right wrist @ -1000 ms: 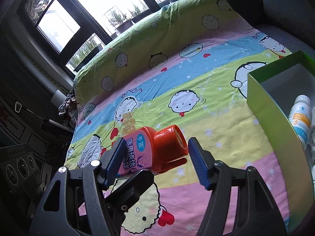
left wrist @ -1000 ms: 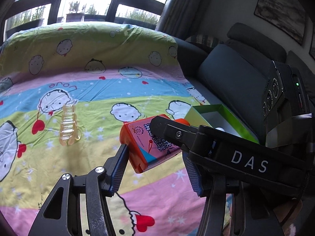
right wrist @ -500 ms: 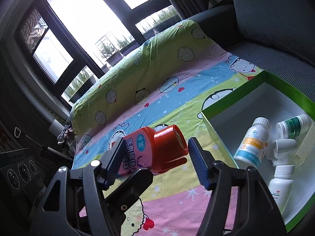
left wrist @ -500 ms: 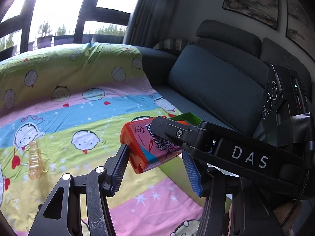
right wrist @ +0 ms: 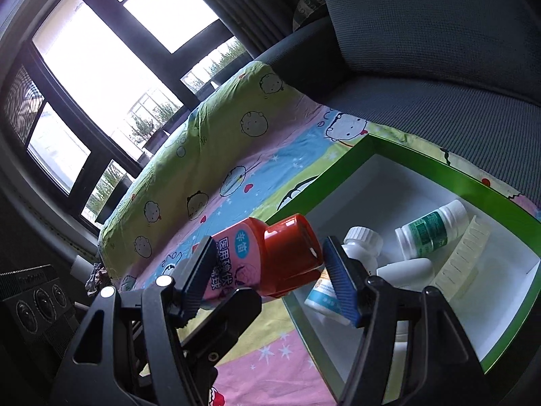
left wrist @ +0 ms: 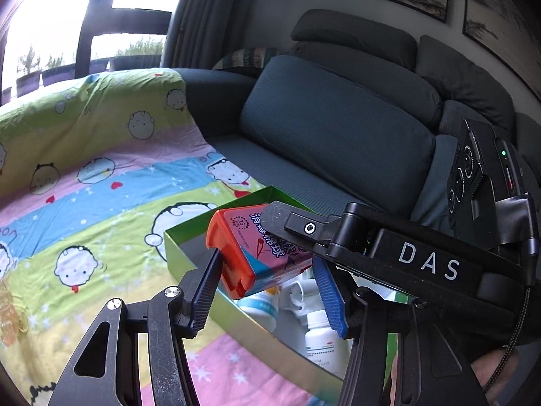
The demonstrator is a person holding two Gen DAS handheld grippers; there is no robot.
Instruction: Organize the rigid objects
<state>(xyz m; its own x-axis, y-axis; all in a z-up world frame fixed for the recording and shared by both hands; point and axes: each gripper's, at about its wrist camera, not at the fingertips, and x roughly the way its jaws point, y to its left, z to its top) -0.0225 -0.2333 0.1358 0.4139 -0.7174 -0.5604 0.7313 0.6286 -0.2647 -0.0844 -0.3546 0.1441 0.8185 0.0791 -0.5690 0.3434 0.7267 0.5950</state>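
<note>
While both jaws pinch the orange bottle (right wrist: pixel 270 257), it hangs over the green box's (right wrist: pixel 324 176) near rim.

Green box (right wrist: pixel 419 165): upper-left white floor open for me. White bottles (right wrist: pixel 431 230) crowd its lower right; sofa cushion (left wrist: pixel 338 128) blocks beyond.

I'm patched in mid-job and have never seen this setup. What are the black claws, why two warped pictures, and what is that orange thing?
No robot arm here: a person holds a two-finger gripper in each hand, each carrying a fisheye camera looking along its fingers. One picture comes from the left gripper, the other from the right gripper. Both grip the same orange-capped pink container, hanging at the near edge of an open green box. The box sits on a cartoon-print sheet over a dark sofa and already holds white bottles.
</note>
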